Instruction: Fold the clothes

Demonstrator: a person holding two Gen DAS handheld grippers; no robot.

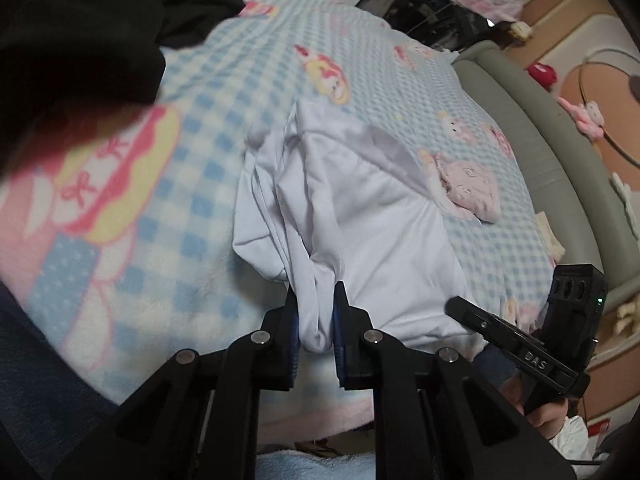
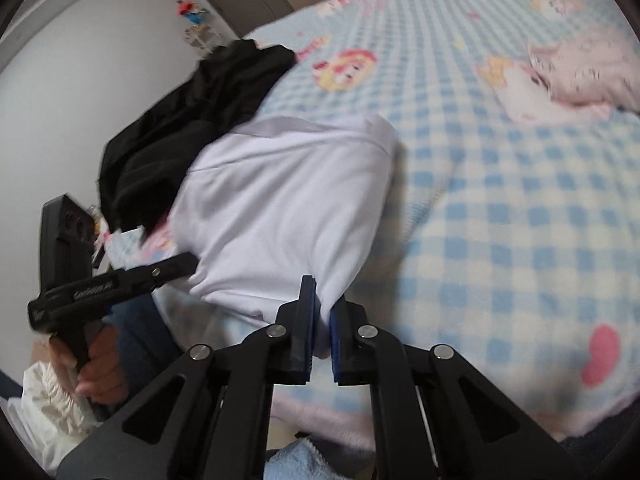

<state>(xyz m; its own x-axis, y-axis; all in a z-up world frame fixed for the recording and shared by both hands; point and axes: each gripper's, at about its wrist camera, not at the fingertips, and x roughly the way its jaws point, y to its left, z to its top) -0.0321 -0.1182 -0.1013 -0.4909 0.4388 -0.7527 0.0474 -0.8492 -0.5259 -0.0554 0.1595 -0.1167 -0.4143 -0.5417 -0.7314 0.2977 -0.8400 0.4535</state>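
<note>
A white garment (image 1: 380, 220) lies rumpled on the blue checked blanket (image 1: 192, 184), its near edge toward me. My left gripper (image 1: 316, 314) is shut on a bunched fold of that near edge, which hangs between the blue pads. In the right wrist view the same white garment (image 2: 280, 200) spreads away from my right gripper (image 2: 323, 312), which is shut on its near corner. Each view also shows the other gripper beside the cloth, held by a hand (image 2: 100, 364).
A black garment (image 1: 80, 40) (image 2: 192, 120) is heaped on the bed next to the white one. A small pink garment (image 1: 468, 188) (image 2: 580, 68) lies further out on the blanket (image 2: 500, 200). A grey padded bed edge (image 1: 520, 120) borders one side.
</note>
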